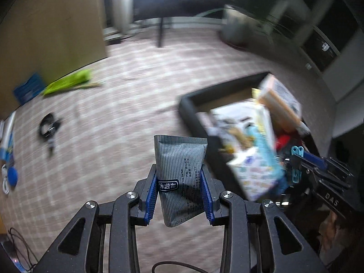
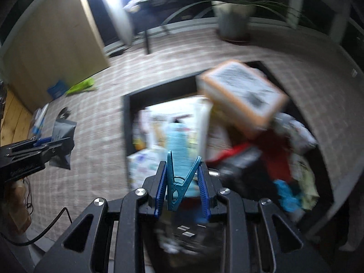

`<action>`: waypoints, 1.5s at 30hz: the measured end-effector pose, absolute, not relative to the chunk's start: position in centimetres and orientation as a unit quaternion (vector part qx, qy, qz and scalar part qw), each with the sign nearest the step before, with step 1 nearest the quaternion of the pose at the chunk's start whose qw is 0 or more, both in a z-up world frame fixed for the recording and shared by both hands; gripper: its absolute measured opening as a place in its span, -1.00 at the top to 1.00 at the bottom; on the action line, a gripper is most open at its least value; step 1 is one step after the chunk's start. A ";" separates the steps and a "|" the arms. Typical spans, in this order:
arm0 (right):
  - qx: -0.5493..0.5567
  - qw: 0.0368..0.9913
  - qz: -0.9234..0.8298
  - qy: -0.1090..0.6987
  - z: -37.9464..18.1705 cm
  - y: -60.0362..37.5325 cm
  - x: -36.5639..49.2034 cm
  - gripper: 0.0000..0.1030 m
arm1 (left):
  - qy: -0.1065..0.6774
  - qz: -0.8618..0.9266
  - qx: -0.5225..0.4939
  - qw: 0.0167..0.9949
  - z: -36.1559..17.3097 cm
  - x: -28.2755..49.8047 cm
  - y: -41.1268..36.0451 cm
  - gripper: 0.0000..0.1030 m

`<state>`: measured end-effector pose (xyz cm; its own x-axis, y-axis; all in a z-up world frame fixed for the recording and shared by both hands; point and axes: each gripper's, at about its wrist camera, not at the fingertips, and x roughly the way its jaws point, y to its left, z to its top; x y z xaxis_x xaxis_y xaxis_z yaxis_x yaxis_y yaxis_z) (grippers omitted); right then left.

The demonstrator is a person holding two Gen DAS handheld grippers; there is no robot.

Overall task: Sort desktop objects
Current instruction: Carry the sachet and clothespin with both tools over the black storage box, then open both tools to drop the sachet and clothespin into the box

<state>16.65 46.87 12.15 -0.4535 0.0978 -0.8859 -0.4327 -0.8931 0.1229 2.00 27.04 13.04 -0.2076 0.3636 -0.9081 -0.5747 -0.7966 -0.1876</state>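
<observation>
The left gripper [image 1: 179,188] is closed on a grey striped sachet [image 1: 182,177], whose long axis stands upright along the fingers. The right gripper [image 2: 182,187] is clamped on a teal clothes peg [image 2: 179,182], its two legs spread away from the camera. Both items are carried in the air above the checked tablecloth [image 1: 113,136]. The black bin [image 2: 126,118], already crowded with boxes and packets, lies directly ahead of the right gripper; from the left gripper it lies ahead and to the right. Judgement: the right hand is nearer the bin, so the peg can go in first, near the bin's front edge.
</observation>
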 end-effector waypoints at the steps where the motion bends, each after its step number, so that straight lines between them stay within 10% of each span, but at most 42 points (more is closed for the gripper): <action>1: -0.496 0.168 0.834 0.174 12.2 47.9 17.5 0.49 | 0.100 0.769 -0.549 0.312 13.3 2.7 28.1 0.37; 21: -0.486 0.264 0.806 0.212 11.7 58.9 25.5 0.49 | 0.147 0.735 -0.528 0.401 14.7 8.8 42.7 0.33; 24: -0.487 0.261 0.806 0.212 11.7 59.4 25.6 0.43 | 0.151 0.732 -0.525 0.408 14.6 9.0 43.9 0.00; 28: -0.481 0.267 0.807 0.218 12.1 59.7 26.0 0.10 | 0.149 0.734 -0.525 0.406 14.6 9.0 44.3 -0.15; 45: -0.480 0.215 0.825 0.207 12.8 55.6 20.5 0.10 | 0.126 0.754 -0.542 0.350 14.3 5.0 38.3 -0.15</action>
<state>20.50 55.58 12.78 -0.4468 0.1566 -0.8808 -0.5543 -0.8213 0.1352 5.05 38.33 14.34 -0.1688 0.3912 -0.9047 -0.6633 -0.7240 -0.1893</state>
